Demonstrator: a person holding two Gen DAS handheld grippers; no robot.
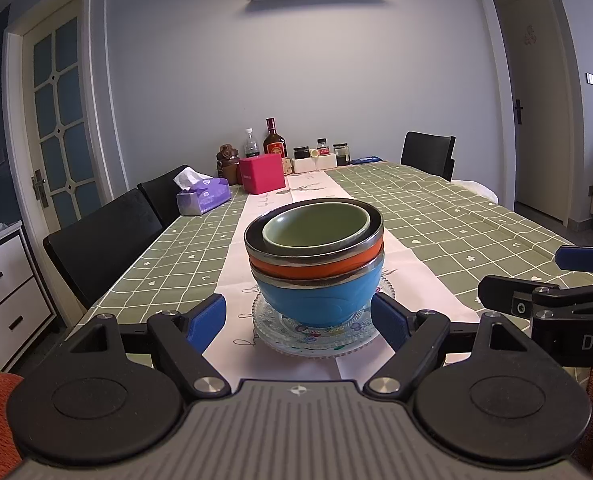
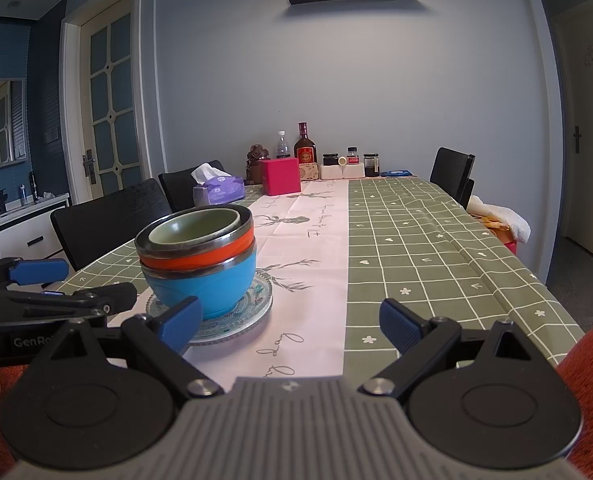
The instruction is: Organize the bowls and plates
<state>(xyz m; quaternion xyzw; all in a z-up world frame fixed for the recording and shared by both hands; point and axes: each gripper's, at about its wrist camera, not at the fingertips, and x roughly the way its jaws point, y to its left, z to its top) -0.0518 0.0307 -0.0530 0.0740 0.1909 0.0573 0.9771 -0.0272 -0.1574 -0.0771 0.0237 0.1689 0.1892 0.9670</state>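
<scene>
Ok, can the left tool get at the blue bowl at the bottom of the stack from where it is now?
Probably yes. The left tool is open, with its fingers on either side of the blue bowl, and nothing lies between them. The glass plate underneath sits close to the fingertips.

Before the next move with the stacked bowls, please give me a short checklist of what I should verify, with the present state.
1. Left gripper open, fingers on both sides of the blue bowl: ok.
2. Right gripper open, holding nothing: ok.
3. Green bowl nested in the orange bowl: ok.
4. Stack level: not ok, the upper bowls tilt.
5. Stack on the glass plate: ok.
6. Fingers touching the bowl: cannot tell.
</scene>
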